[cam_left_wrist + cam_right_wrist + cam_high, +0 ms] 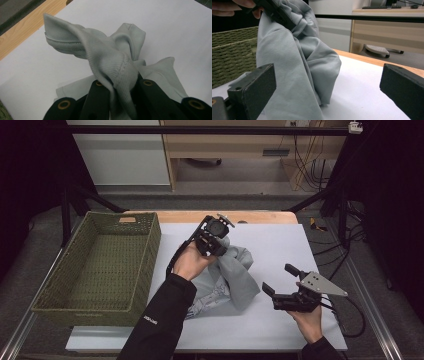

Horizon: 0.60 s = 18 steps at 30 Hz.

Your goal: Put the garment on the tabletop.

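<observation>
The step in hand looks like lifting the grey garment (232, 275) off the white worktop (280, 245), probably to put it in the green basket (100, 265) at the left. The left gripper (216, 241) pinches a bunched fold (a ribbed hem, it seems) and holds it raised, the rest still draped on the worktop. The right gripper (280, 282) waits just right of the cloth, fingers (253, 91) spread wide, touching nothing. Next it should probably catch a lower edge.

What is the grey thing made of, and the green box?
The grey garment looks like soft knit cloth, maybe cotton jersey: fine ribbing, a stitched hem and limp folds show. The green basket seems woven from cord or grass-like fibre; its walls show a matte braided weave.
</observation>
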{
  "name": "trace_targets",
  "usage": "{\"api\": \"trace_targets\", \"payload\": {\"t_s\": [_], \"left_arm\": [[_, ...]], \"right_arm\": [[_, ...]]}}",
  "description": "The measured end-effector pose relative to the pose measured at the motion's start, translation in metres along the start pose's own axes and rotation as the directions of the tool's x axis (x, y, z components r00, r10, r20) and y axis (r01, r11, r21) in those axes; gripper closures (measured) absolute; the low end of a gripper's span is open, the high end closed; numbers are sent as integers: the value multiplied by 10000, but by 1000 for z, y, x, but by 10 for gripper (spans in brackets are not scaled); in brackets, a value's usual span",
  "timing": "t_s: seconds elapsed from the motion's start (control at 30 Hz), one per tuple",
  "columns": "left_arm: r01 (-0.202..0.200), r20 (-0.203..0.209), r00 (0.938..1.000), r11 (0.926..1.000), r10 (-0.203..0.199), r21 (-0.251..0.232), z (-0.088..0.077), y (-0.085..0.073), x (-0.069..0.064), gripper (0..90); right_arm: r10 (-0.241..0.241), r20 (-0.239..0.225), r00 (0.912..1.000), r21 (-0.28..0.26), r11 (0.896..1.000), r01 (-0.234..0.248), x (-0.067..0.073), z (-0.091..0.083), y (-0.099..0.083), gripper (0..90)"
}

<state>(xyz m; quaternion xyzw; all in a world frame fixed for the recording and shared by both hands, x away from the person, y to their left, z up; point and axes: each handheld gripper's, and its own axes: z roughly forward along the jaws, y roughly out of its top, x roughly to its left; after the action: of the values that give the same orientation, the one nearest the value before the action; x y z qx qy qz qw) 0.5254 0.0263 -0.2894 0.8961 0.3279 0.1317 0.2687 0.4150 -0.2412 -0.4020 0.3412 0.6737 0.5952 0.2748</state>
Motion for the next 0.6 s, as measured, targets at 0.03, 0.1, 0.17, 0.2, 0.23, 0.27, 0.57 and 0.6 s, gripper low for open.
{"api": "trace_targets", "payload": {"t_s": [0.03, 0.1, 0.17, 0.2, 0.23, 0.27, 0.57, 0.6], "left_arm": [[-15, -8, 10000, 10000, 15, -48, 1, -2, 0, 827], [-86, 35, 10000, 9999, 86, 66, 4, -5, -1, 826], [-127, 49, 9999, 9998, 126, 134, 9, -9, -2, 826], [-80, 30, 10000, 9999, 80, 90, 12, -11, -4, 826], [-102, 69, 9999, 9999, 101, 138, 14, -13, -4, 826], [-98, 114, 9999, 9999, 96, 117, 16, -15, -5, 826], [-202, 214, 9996, 9992, 194, 352, 40, -28, -13, 823], [-229, 262, 9994, 9988, 218, 424, 44, -30, -13, 822]], "right_arm": [[-31, -3, 10000, -18, 10000, 31, -1, -1, -1, 10], [56, -21, 10000, -14, 10000, -56, -1, -2, -3, 9], [71, -36, 10000, -50, 10000, -71, -2, -2, -5, 9], [-118, -32, 9999, -7, 9999, 118, -3, -3, -6, 9], [72, -90, 9999, 55, 10000, -71, -2, -3, -7, 10], [52, -34, 10000, 137, 9999, -52, -2, -2, -8, 9], [157, -156, 9998, 203, 9997, -154, -1, 0, -10, 10], [159, -168, 9997, 232, 9996, -155, -1, 0, -10, 10]]}}
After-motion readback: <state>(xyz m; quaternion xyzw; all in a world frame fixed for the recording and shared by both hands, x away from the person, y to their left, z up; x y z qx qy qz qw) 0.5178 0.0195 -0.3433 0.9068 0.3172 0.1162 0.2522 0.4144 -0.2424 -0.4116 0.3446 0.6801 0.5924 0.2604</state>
